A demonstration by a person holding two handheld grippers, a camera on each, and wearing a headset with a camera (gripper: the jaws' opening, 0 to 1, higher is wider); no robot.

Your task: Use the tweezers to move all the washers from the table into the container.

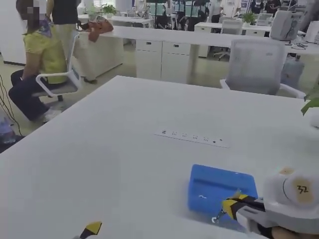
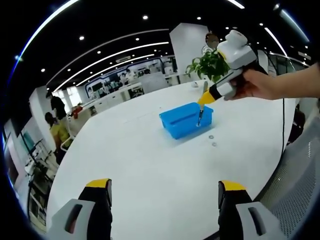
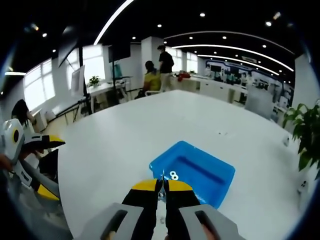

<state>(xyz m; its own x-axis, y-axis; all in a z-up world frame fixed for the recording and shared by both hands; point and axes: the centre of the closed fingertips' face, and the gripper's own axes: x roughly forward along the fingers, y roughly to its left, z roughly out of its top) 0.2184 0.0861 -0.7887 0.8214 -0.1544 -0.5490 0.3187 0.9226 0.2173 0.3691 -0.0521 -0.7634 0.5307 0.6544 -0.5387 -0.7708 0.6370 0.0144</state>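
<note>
The blue container [image 1: 222, 190] sits on the white table at the near right. My right gripper [image 1: 230, 203] is shut on thin metal tweezers [image 1: 219, 214] that point down at the container's near edge. A small ring shows at their tip; I cannot tell whether it is gripped. In the right gripper view the tweezers [image 3: 161, 181] reach over the container [image 3: 200, 172], where a washer [image 3: 173, 175] lies inside. The left gripper view has two loose washers [image 2: 212, 140] on the table beside the container [image 2: 186, 120]. My left gripper [image 2: 165, 192] is open and holds nothing; one of its fingertips [image 1: 92, 228] shows low in the head view.
A white power strip [image 1: 192, 137] lies flat mid-table beyond the container. A mesh chair [image 1: 256, 67] stands at the far edge, and a person sits on a chair [image 1: 40, 55] to the far left. A potted plant [image 2: 210, 65] stands past the container.
</note>
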